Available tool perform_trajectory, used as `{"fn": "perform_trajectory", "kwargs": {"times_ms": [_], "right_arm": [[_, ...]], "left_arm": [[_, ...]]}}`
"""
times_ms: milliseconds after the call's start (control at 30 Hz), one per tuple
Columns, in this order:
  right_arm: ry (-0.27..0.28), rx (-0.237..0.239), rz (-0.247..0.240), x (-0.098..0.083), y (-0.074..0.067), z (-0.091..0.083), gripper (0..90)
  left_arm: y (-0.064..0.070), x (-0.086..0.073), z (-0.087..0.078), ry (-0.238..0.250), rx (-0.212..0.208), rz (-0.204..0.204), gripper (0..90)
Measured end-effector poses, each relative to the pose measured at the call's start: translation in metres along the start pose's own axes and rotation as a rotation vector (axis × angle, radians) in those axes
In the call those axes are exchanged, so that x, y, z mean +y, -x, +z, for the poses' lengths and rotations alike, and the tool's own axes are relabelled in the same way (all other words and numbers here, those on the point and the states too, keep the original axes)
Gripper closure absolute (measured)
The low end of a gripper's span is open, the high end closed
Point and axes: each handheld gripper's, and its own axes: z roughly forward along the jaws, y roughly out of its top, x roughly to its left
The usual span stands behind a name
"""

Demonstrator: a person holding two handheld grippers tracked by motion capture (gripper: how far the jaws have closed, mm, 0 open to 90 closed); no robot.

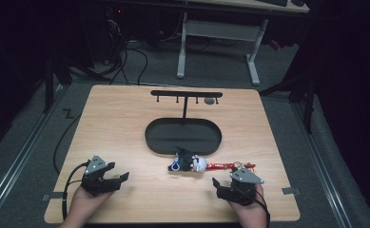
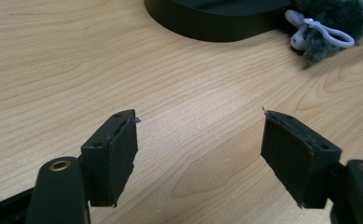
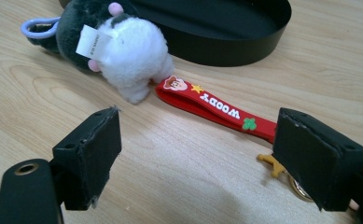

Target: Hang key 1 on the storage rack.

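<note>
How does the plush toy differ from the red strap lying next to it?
The plush toy is fluffy, rounded and dark grey with white; the red strap is flat, thin and printed with "Woody". The toy carries a pale loop and a white tag; the strap ends near a metal ring. Both lie on the table beside the black tray.

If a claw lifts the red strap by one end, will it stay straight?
Probably not. The red strap looks thin, flat and rubbery, so it would likely droop. The plush toy lies against its far end; if attached, it may dangle and swing.
</note>
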Motion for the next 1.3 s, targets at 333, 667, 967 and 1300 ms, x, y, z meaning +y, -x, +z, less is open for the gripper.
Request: {"fn": "perform_trajectory", "kwargs": {"times_ms": [333,667,967,1300], "right_arm": [[-0.006,0.003,0.035,-0.005,0.011,-0.001,15.3],[-0.02,-0.003,0.041,-0.006,0.014,0.001,14.8],[-0.011,0.016,0.024,-0.003,0.011,-0.002,13.3],[-0.059,0.003,0.022,-0.004,0.014,-0.003,13.8]], "left_arm": [[0.009,0.0,0.004,-0.003,0.006,0.046,27.5],[0.009,-0.001,0.005,-0.012,-0.01,0.049,27.5],[0.011,-0.002,0.007,-0.026,-0.019,0.055,27.5],[0.012,-0.002,0.007,-0.03,-0.027,0.058,27.5]]}}
